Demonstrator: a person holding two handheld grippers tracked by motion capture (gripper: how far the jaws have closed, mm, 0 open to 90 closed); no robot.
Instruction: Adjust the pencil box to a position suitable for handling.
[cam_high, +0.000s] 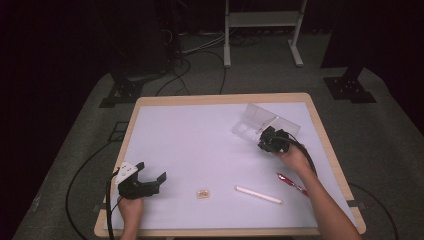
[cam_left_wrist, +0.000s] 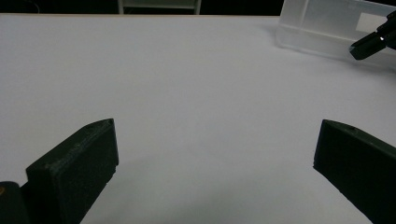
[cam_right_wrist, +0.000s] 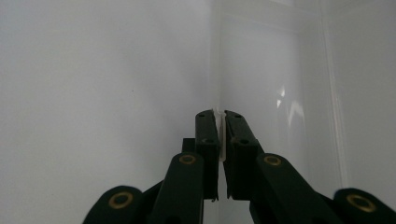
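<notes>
At the table's far right, we pinch the clear plastic box (cam_high: 260, 121).
Our right gripper (cam_right_wrist: 219, 122) clamps its thin wall; our left gripper (cam_left_wrist: 215, 144) rests near-left, jaws wide apart.

The box (cam_high: 260, 122) looks like clear glossy plastic, sitting on a smooth matt white tabletop (cam_high: 200, 145) with a pale wood edge.

Wide bare bench (cam_high: 200, 145) lies between the two claws; a small tan piece (cam_high: 202, 194), white stick (cam_high: 258, 194) and red pen (cam_high: 291, 183) line the near edge, clear plastic box (cam_high: 260, 122) blocks the far right.
</notes>
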